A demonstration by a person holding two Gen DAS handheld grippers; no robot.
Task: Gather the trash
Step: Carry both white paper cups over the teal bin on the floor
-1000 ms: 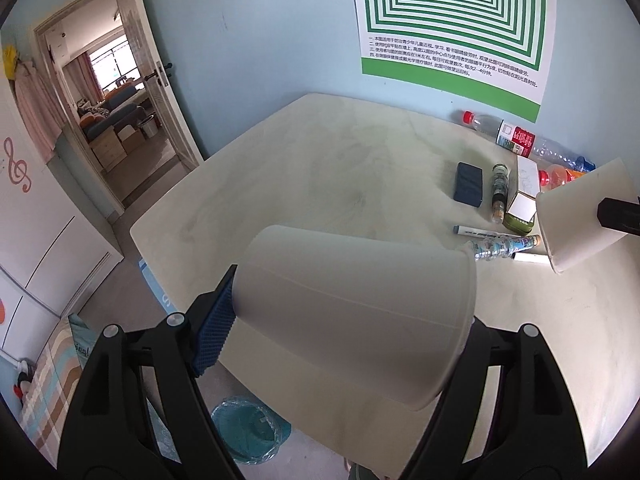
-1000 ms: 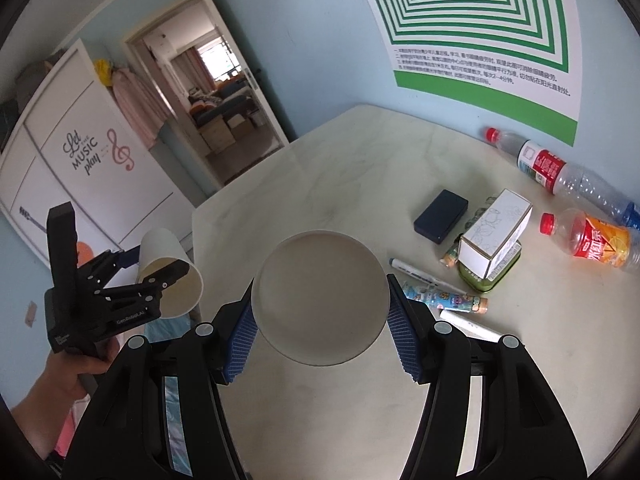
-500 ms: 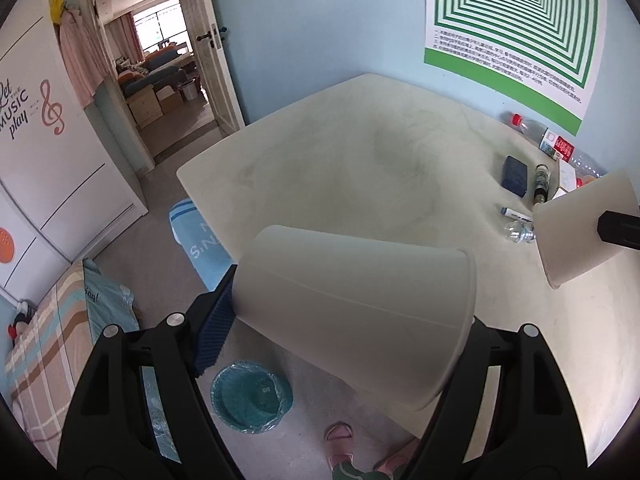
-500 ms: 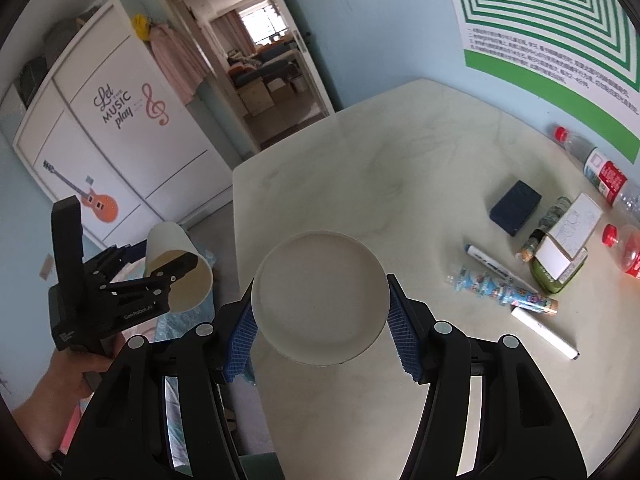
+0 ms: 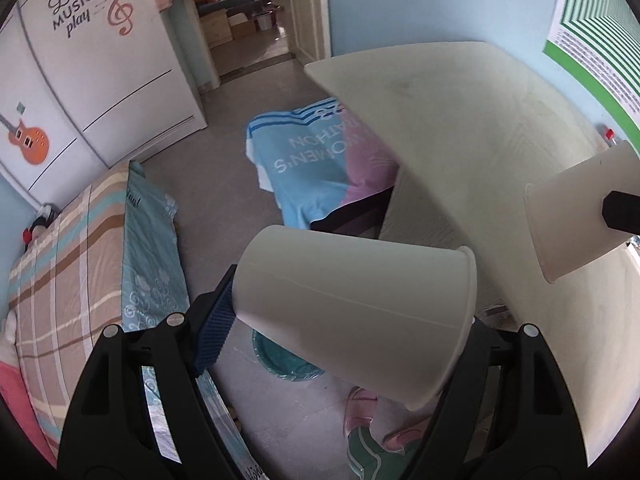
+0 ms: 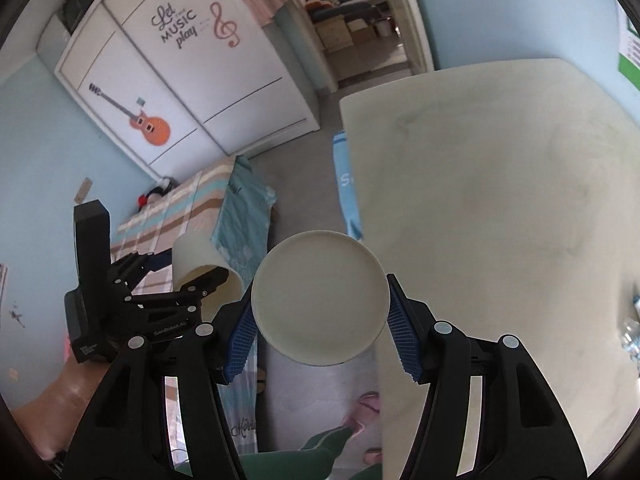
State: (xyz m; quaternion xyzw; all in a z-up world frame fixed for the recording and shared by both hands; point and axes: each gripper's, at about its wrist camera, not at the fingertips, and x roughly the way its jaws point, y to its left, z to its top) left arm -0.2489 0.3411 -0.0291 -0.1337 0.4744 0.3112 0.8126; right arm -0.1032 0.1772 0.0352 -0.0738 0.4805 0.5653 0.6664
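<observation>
Each gripper carries a white paper cup. The left gripper (image 5: 344, 312) has its jaws clenched on the left cup (image 5: 360, 312), which lies on its side across the jaws, narrow base against the blue pad (image 5: 214, 328) and rolled rim toward the right. In the right wrist view the same cup (image 6: 202, 270) hangs tilted, its mouth downward, beside the right one. The right gripper (image 6: 320, 332) grips the right cup (image 6: 320, 298) between its ribbed blue pads (image 6: 406, 344), base facing the camera as a flat round disc; in the left wrist view this cup (image 5: 576, 216) shows at the right edge, plain and unmarked.

Directly beneath the left cup, on the grey floor, part of a teal bin (image 5: 280, 364) with a liner shows, mostly hidden by the cup's body. Pink slippers (image 5: 360, 404) and a green trouser leg (image 6: 320, 452) of the person stand just beside it.

To the right runs the pale surface (image 6: 500, 220), its near edge passing under the right cup. A blue and pink cloth (image 5: 320, 164) hangs over something dark below the surface corner. To the left lies a bed (image 5: 72, 272) with a striped blanket. Between bed and surface is a narrow strip of open floor. Beyond stand a white wardrobe (image 6: 192, 80) with guitar and music decals, and an open doorway (image 5: 248, 12).
</observation>
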